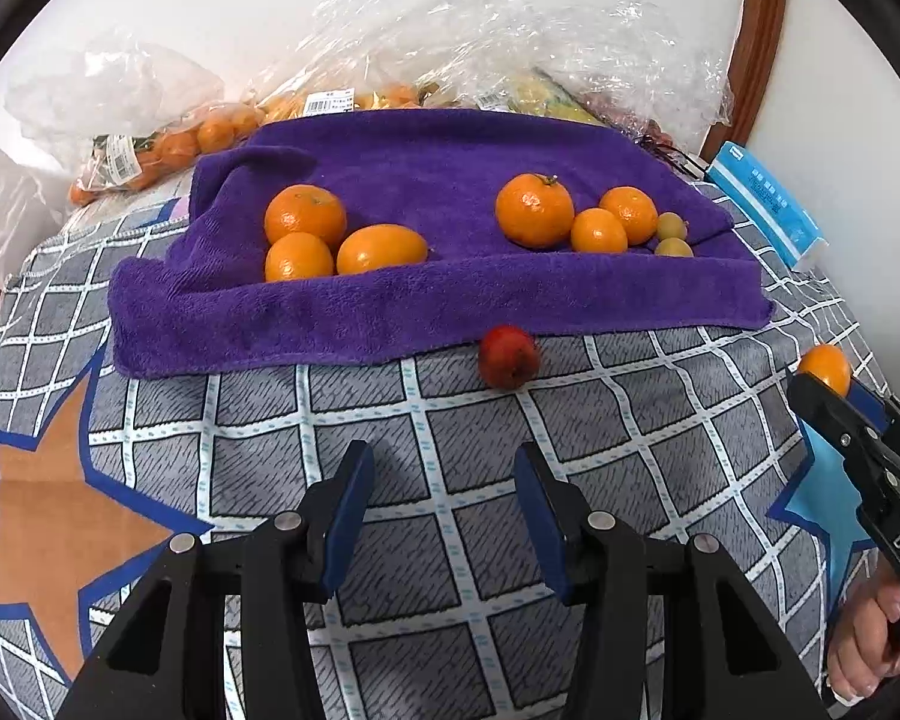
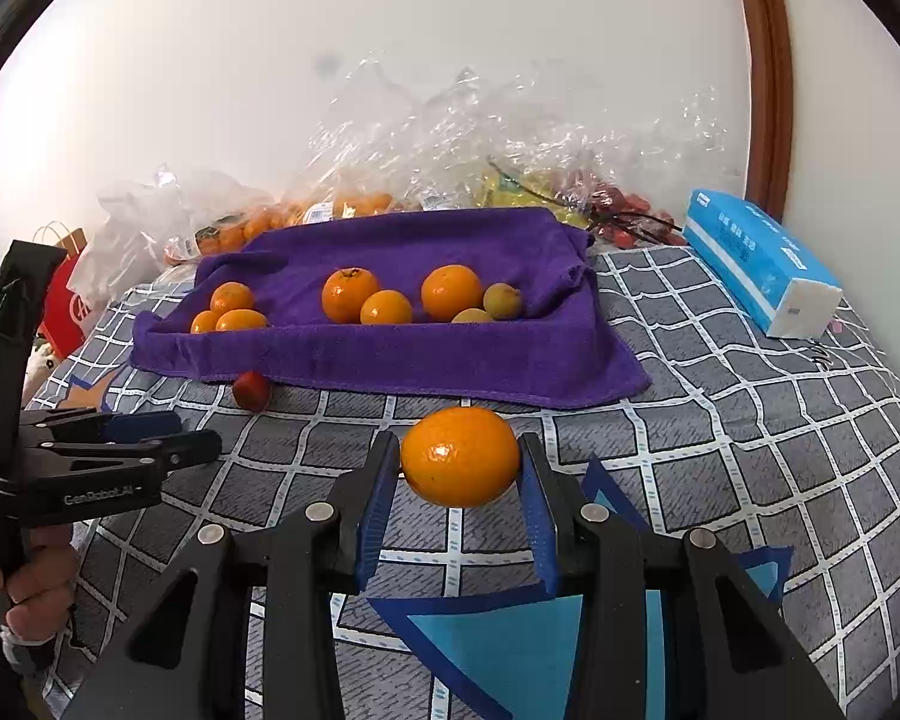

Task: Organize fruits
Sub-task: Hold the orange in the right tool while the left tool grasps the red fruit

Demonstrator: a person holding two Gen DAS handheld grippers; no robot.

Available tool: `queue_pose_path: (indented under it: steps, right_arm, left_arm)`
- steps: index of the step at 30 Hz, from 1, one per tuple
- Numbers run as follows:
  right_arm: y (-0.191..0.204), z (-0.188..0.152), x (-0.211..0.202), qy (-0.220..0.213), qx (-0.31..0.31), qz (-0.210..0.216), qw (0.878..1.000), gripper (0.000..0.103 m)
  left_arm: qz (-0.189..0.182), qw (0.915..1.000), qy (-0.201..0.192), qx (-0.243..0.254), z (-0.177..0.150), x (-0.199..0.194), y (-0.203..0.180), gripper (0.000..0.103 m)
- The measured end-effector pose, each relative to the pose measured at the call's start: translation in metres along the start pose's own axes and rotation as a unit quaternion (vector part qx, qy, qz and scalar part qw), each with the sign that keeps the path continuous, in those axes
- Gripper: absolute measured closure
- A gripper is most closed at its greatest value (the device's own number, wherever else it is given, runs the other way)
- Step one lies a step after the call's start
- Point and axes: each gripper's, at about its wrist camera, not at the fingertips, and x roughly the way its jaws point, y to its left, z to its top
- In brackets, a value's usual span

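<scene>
A purple towel (image 1: 438, 306) (image 2: 390, 354) lies on the checked bedspread and carries two clusters of orange citrus fruit: three at its left (image 1: 306, 216) (image 2: 231, 300), three at its right (image 1: 534, 210) (image 2: 351, 294) with two small yellow-green fruits (image 1: 672, 227) (image 2: 503, 300) beside them. A small red fruit (image 1: 508, 357) (image 2: 252, 390) rests on the bedspread at the towel's front edge. My right gripper (image 2: 459, 462) (image 1: 825, 387) is shut on an orange fruit (image 2: 459, 456) (image 1: 825, 366), held above the bedspread. In front of the red fruit, my left gripper (image 1: 444, 459) (image 2: 201, 432) stands open, with nothing between its fingers.
Clear plastic bags (image 1: 480, 42) (image 2: 450, 138) with more fruit are piled against the wall behind the towel. A blue tissue pack (image 1: 768, 207) (image 2: 756, 258) lies at the right. A red paper bag (image 2: 66, 300) stands at the left. A hand (image 2: 36, 588) (image 1: 870, 642) grips each tool's handle.
</scene>
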Motion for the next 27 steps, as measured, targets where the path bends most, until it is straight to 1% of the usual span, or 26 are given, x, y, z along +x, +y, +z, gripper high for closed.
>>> queue_pose_path:
  steps: [4, 7, 8, 14, 18, 23, 25, 27]
  right_arm:
    - [0.002, 0.000, 0.000, 0.000, -0.005, -0.001, 1.000, 0.063]
    - [0.002, 0.000, 0.000, 0.002, -0.004, 0.000, 1.000, 0.063]
    - [0.002, 0.000, 0.001, 0.003, -0.004, 0.001, 1.000, 0.063]
    - [0.001, 0.000, 0.003, 0.008, -0.002, 0.002, 1.000, 0.063]
    - [0.001, 0.000, 0.003, 0.010, -0.003, 0.002, 1.000, 0.063]
    - [0.001, 0.001, 0.005, 0.014, -0.004, 0.005, 1.000, 0.063]
    - [0.001, 0.001, 0.006, 0.016, -0.003, 0.007, 1.000, 0.063]
    - [0.001, 0.001, 0.006, 0.017, -0.003, 0.007, 1.000, 0.063]
  left_arm:
    - [0.013, 0.9998, -0.013, 0.007, 0.000, 0.003, -0.005, 0.055]
    - [0.023, 0.9995, -0.011, 0.016, 0.003, 0.006, -0.010, 0.055]
    - [0.022, 0.9996, -0.009, 0.017, 0.005, 0.007, -0.011, 0.055]
    - [-0.019, 0.9998, -0.007, 0.006, 0.016, 0.013, -0.014, 0.056]
    - [-0.017, 0.9998, -0.008, 0.011, 0.023, 0.019, -0.023, 0.056]
    - [-0.010, 0.9998, -0.012, 0.010, 0.030, 0.025, -0.028, 0.064]
    - [-0.005, 0.9998, -0.016, 0.008, 0.032, 0.027, -0.027, 0.069]
    - [-0.004, 0.9998, -0.020, 0.005, 0.033, 0.028, -0.026, 0.071]
